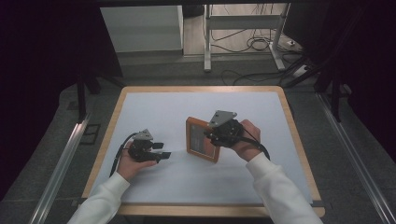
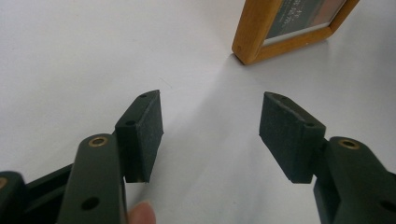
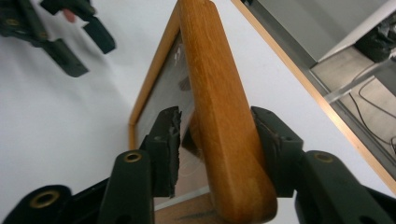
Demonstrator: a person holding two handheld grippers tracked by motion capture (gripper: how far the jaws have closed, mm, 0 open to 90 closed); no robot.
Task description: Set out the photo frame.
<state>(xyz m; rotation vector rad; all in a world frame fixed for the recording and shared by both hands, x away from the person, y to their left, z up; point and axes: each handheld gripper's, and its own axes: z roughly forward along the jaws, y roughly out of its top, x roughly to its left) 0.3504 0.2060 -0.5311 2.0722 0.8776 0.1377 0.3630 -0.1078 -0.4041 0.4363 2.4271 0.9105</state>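
A wooden picture frame (image 1: 200, 140) with a glass front stands on its edge on the white table top (image 1: 154, 107), leaning a little. My right gripper (image 1: 211, 135) straddles the frame's right side. In the right gripper view the frame's (image 3: 219, 107) wooden edge runs between the jaws of the right gripper (image 3: 217, 135). One pad lies against its back, and the other stands a sliver off the glass, so the jaws are open. My left gripper (image 1: 162, 150) hovers left of the frame, open and empty. Its own view shows the left gripper (image 2: 210, 126) over bare table, the frame's corner (image 2: 261, 32) beyond.
The table top has a wooden rim (image 1: 299, 140), with grey floor and metal rails (image 1: 60, 163) to both sides. Beyond the far edge stand a stand's legs (image 1: 208, 42) and loose cables (image 1: 257, 44). The other hand's gripper (image 3: 65, 37) shows in the right gripper view.
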